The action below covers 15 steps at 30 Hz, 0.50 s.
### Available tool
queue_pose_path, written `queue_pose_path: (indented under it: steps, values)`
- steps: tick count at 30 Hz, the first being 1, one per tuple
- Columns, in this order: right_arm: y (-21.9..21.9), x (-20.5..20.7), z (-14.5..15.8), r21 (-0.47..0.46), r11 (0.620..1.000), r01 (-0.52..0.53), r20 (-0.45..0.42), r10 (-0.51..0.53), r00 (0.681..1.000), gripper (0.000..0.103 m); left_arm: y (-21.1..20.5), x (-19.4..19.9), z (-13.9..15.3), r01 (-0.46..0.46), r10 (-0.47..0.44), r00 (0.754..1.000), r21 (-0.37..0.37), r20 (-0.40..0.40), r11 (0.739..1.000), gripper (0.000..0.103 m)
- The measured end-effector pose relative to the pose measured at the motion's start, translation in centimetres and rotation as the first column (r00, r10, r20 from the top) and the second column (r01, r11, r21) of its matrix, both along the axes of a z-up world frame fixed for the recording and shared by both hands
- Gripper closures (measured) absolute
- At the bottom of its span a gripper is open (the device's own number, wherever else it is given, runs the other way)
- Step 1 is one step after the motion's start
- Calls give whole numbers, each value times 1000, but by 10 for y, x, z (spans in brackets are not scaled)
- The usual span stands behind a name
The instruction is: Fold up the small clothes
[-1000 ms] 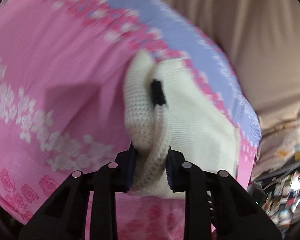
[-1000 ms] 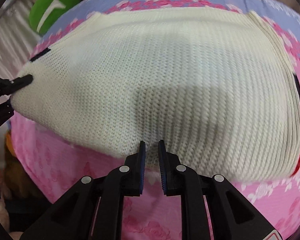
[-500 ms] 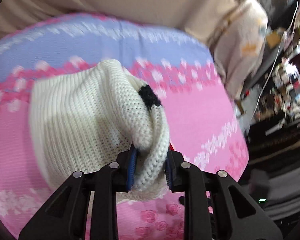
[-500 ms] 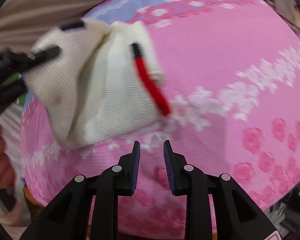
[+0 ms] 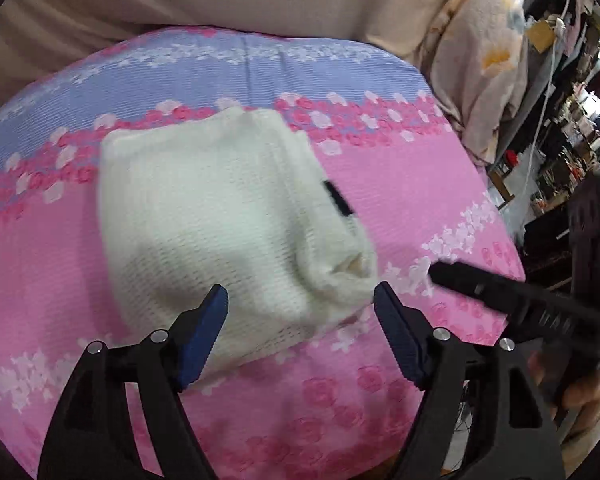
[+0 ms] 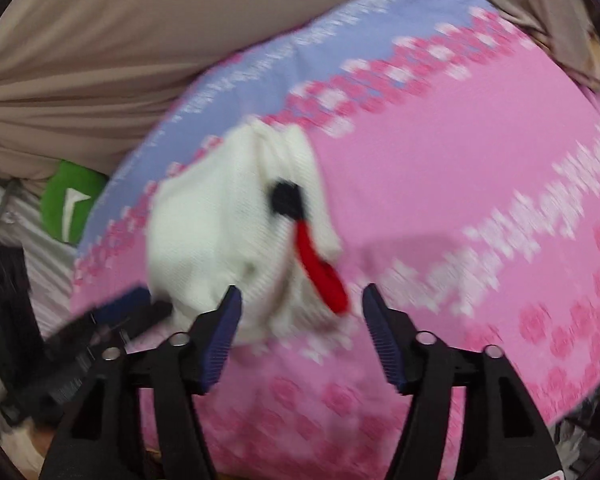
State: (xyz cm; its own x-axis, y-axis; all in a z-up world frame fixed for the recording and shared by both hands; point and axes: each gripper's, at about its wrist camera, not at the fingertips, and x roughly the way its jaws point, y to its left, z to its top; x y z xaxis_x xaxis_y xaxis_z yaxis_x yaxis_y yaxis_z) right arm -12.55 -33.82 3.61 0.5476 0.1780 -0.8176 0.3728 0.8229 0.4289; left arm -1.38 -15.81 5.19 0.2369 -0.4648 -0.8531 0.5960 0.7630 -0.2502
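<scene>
Folded cream knit garment [image 5: 220, 216] on bedspread [image 5: 400, 200]

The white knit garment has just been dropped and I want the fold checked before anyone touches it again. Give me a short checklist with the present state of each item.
1. Left gripper clear of the white knit garment: ok, jaws opening, pads off the cloth.
2. Right gripper released: ok, jaws opening, nothing pinched.
3. Garment lying on the pink floral cover: ok.
4. Fold tidy: not ok, lumpy, the near corner gapes.
5. Red trim tucked in: not ok, it sticks out.
6. Edges aligned underneath: cannot tell.
</scene>
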Motion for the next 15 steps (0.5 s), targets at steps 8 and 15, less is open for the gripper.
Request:
queue_pose_path:
  steps: [8,15]
  values:
    - [47,82,-25,1,987,-161,-102,161,982,32,90,25,-65,-262,271,943,72,-195,962,29]
    - [38,74,-2,-1,987,-163,-37,163,986,85,93,33,-90,-259,287,932,148,-220,954,37]
